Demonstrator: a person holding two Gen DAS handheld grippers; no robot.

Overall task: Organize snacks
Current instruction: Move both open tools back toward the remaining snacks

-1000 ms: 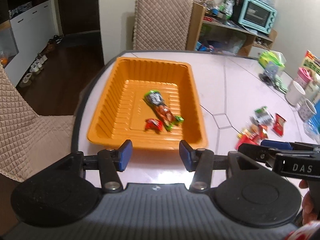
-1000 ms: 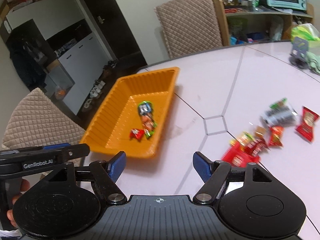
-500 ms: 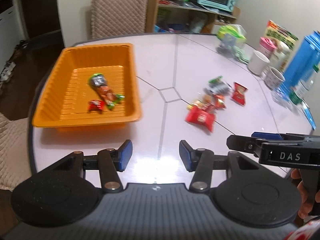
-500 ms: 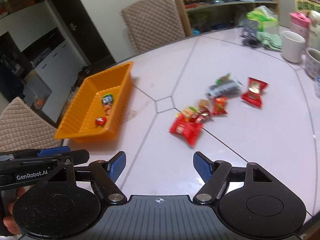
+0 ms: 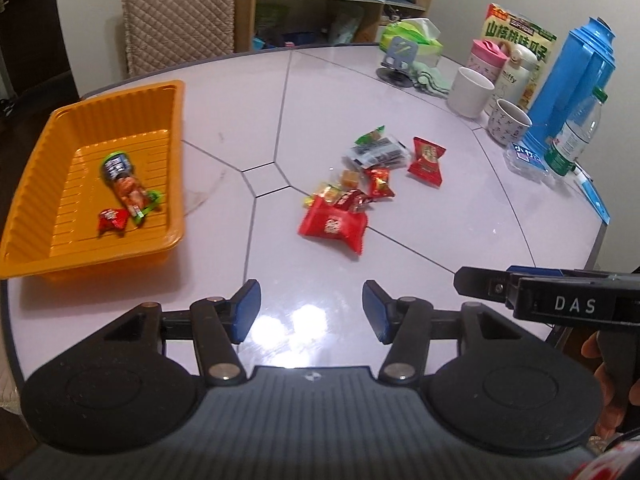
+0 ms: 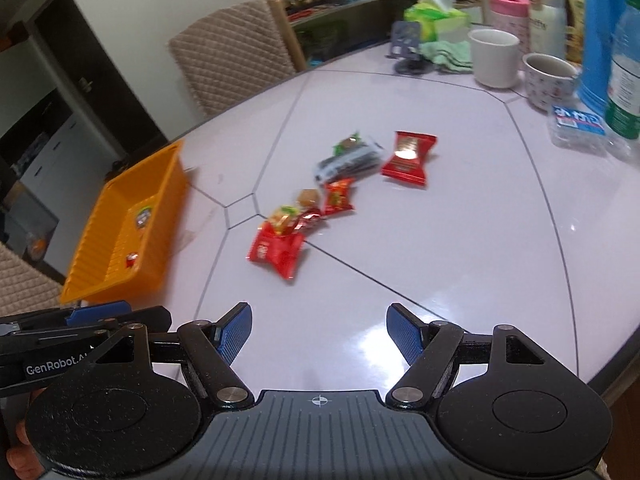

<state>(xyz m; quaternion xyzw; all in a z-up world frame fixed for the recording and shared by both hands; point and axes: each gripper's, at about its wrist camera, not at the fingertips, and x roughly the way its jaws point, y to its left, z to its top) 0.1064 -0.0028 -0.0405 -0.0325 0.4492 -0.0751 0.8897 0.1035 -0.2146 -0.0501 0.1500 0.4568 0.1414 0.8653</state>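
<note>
Across pale round table [image 5: 460, 216] you face loose snacks [image 5: 360, 184] mid-surface; orange tray [image 5: 36, 152] sits at left edge with three packets inside. Far right: mugs, blue thermos [image 5: 576, 80], bottle. Quilted chair [image 5: 178, 12], shelf beyond. Your left gripper [image 5: 310, 316] jaws opening, empty; right gripper [image 6: 318, 330] wide apart, holding nothing.

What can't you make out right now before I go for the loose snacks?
- Right wrist view: snack pile is motion-blurred; wrappers unreadable.
- Right wrist view: orange tray near wall hides most of its contents.
- Left wrist view: small candies overlap the big red packet; count unclear.
- Blue thermos hides what's behind it.
</note>
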